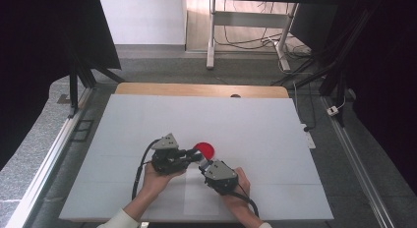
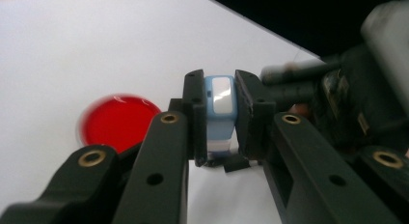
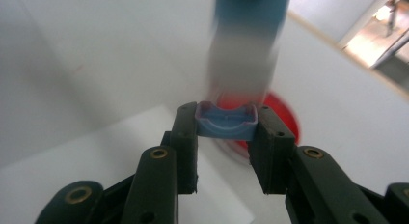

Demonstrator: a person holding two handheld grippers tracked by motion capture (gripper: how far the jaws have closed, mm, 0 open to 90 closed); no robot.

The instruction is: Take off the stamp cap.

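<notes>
My left gripper (image 2: 220, 119) is shut on a small light-blue and white case (image 2: 220, 101), held upright between its jaws. My right gripper (image 3: 225, 133) is shut on a light-blue cap (image 3: 225, 120), its hollow side facing the camera. The case (image 3: 248, 40) looms blurred just above the cap in the right gripper view. From the high view, the left gripper (image 1: 195, 157) and right gripper (image 1: 203, 166) meet tip to tip at the table's middle front. A flat red disc (image 1: 205, 150) lies on the white mat just beyond them, also visible as the disc (image 2: 119, 122) left of the jaws.
A white mat (image 1: 147, 120) covers the wooden table, whose bare strip (image 1: 196, 89) shows at the far edge. Dark curtains, frame legs and cables stand beyond the table. A paler rectangle (image 1: 199, 201) marks the mat near the front edge.
</notes>
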